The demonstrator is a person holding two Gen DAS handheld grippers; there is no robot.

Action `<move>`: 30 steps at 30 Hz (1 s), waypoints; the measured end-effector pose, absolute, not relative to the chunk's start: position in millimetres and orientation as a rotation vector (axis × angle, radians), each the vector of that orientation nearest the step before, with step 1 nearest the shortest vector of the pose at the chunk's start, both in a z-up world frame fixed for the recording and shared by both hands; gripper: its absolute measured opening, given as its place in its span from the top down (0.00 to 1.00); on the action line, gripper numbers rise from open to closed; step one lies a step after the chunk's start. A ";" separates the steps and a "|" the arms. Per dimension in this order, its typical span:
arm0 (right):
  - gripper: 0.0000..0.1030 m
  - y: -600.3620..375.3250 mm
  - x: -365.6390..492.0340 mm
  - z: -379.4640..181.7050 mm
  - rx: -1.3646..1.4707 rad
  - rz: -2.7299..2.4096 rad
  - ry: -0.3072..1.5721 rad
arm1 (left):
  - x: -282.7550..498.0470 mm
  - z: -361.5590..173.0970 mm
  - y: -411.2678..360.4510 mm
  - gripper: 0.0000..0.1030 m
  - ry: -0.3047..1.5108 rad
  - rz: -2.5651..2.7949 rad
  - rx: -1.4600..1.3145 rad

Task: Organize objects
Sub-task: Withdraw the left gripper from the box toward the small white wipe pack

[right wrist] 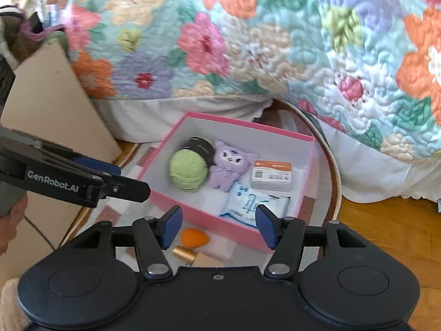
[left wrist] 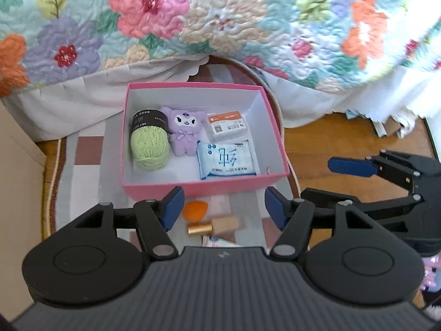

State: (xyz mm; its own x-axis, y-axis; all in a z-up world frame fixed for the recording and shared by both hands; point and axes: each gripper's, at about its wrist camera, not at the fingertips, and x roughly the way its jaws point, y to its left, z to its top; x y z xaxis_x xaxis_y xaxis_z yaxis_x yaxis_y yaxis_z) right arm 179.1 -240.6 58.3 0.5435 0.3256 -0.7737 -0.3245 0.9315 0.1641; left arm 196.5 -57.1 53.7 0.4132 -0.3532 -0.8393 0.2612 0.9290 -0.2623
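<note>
A pink box (left wrist: pixel 193 186) (right wrist: pixel 220 227) stands on a rug and holds a green yarn ball (left wrist: pixel 148 146) (right wrist: pixel 188 172), a purple plush (left wrist: pixel 183 129) (right wrist: pixel 228 165), a small orange-and-white box (left wrist: pixel 227 127) (right wrist: pixel 271 175) and a blue tissue pack (left wrist: pixel 226 160) (right wrist: pixel 253 205). In front of it lie an orange sponge (left wrist: pixel 194 211) (right wrist: pixel 194 237) and a gold-capped bottle (left wrist: pixel 213 226) (right wrist: pixel 193 256). My left gripper (left wrist: pixel 223 211) is open and empty above them. My right gripper (right wrist: pixel 219 227) is open and empty over the box's near wall.
A flowered quilt (left wrist: pixel 220 22) (right wrist: pixel 275 41) hangs from the bed behind the box. A cardboard box (left wrist: pixel 16 165) (right wrist: pixel 55 110) stands at the left. Wooden floor (left wrist: pixel 344 138) (right wrist: pixel 386 234) lies to the right of the rug (left wrist: pixel 82 165). A paper packet (left wrist: pixel 220 242) lies under my left gripper.
</note>
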 end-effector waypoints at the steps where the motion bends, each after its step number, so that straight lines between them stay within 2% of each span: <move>1: 0.37 -239.4 171.0 64.6 -0.001 0.397 0.911 | 189.0 59.2 -54.7 0.37 1.075 -0.387 -0.089; 8: 0.29 -233.0 119.6 94.1 -0.013 0.468 0.867 | 136.0 79.8 -38.1 0.32 1.064 -0.418 -0.058; 13: 0.26 -223.0 84.7 91.0 -0.028 0.532 0.840 | 98.5 77.6 -24.6 0.29 1.047 -0.422 -0.061; 17: 0.21 -215.3 63.5 78.2 -0.033 0.554 0.845 | 82.6 62.8 -17.1 0.29 1.065 -0.419 -0.081; 30: 0.18 -195.5 31.6 -1.2 -0.133 0.579 0.834 | 69.8 -9.7 -17.7 0.29 1.054 -0.405 0.019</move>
